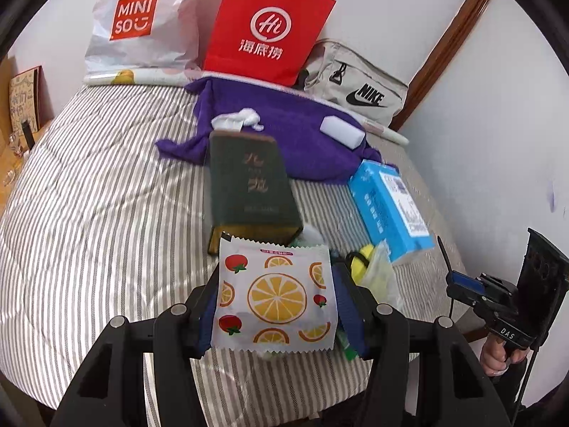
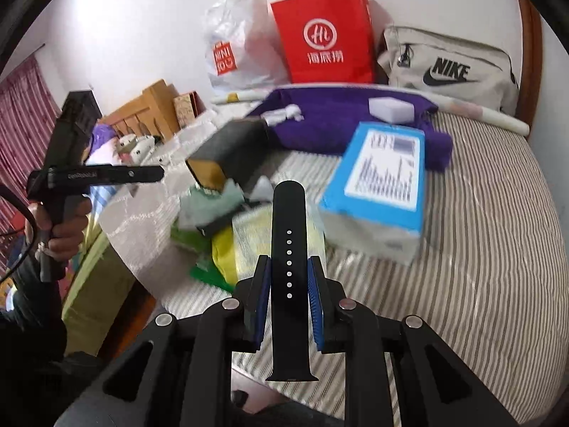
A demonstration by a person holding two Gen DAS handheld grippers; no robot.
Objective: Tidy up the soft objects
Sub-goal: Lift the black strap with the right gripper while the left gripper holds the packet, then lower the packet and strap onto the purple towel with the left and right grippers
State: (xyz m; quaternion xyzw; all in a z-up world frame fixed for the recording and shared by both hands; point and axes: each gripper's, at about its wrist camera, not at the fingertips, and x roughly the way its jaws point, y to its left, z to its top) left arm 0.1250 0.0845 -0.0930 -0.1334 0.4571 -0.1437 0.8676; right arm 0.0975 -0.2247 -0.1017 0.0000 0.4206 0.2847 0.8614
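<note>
My left gripper point(image 1: 275, 295) is shut on a white fruit-print packet point(image 1: 275, 295) with oranges and strawberries, held above the striped bed. My right gripper point(image 2: 288, 284) is shut on a black watch strap point(image 2: 288, 245) with a row of holes, pointing forward. A purple towel point(image 1: 291, 131) lies at the back with a white sponge block point(image 1: 342, 131) and a white wad point(image 1: 238, 118) on it. A dark green box point(image 1: 249, 188) and a blue tissue pack point(image 1: 389, 210) lie in the middle. Yellow and green wrappers point(image 2: 227, 235) lie in a pile near the bed edge.
A Miniso plastic bag point(image 1: 138, 25), a red paper bag point(image 1: 266, 28) and a grey Nike pouch point(image 1: 359, 85) stand along the wall. The striped bedcover point(image 1: 99, 206) spreads left. The right gripper's body shows in the left wrist view point(image 1: 505, 299). A wooden headboard point(image 2: 149, 106) stands left.
</note>
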